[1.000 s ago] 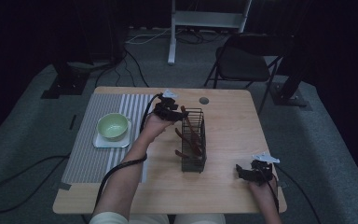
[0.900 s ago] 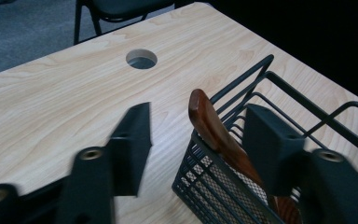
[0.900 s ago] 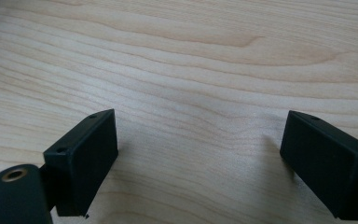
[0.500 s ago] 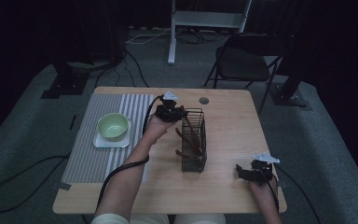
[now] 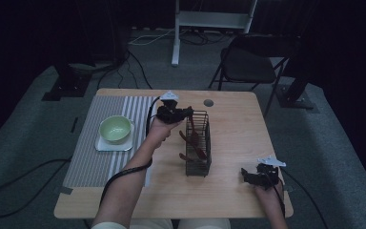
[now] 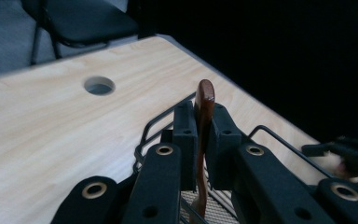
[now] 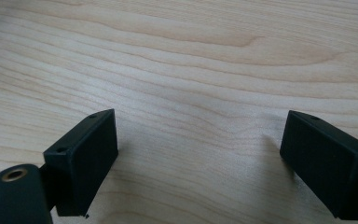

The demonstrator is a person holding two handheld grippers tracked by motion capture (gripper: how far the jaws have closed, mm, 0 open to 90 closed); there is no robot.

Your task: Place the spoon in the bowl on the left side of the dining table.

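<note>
a pale wooden bench (image 5: 233,138) seen from above in a dim room, with a person's two forearms coming in from the near edge. the left tongs (image 5: 187,113) are held at the far end of a black wire basket (image 5: 198,143) that stands upright near the middle of the bench. their jaws have just been closing and now pinch the top of a reddish-brown wooden utensil handle (image 6: 205,116), which rises out of the basket; in the left gripper view the two black pads press on either side of the handle, with the basket's wire rim just beneath. more reddish-brown utensils (image 5: 193,148) lean inside the basket. the right tongs (image 5: 244,175) rest low near the bench's near right corner, well apart from the basket, jaws spread wide with bare wood between them. to the left, a green bowl (image 5: 115,129) sits on a white square plate (image 5: 103,145), on a grey striped mat (image 5: 88,157). a round hole (image 5: 208,102) shows in the bench top beyond the basket.
</note>
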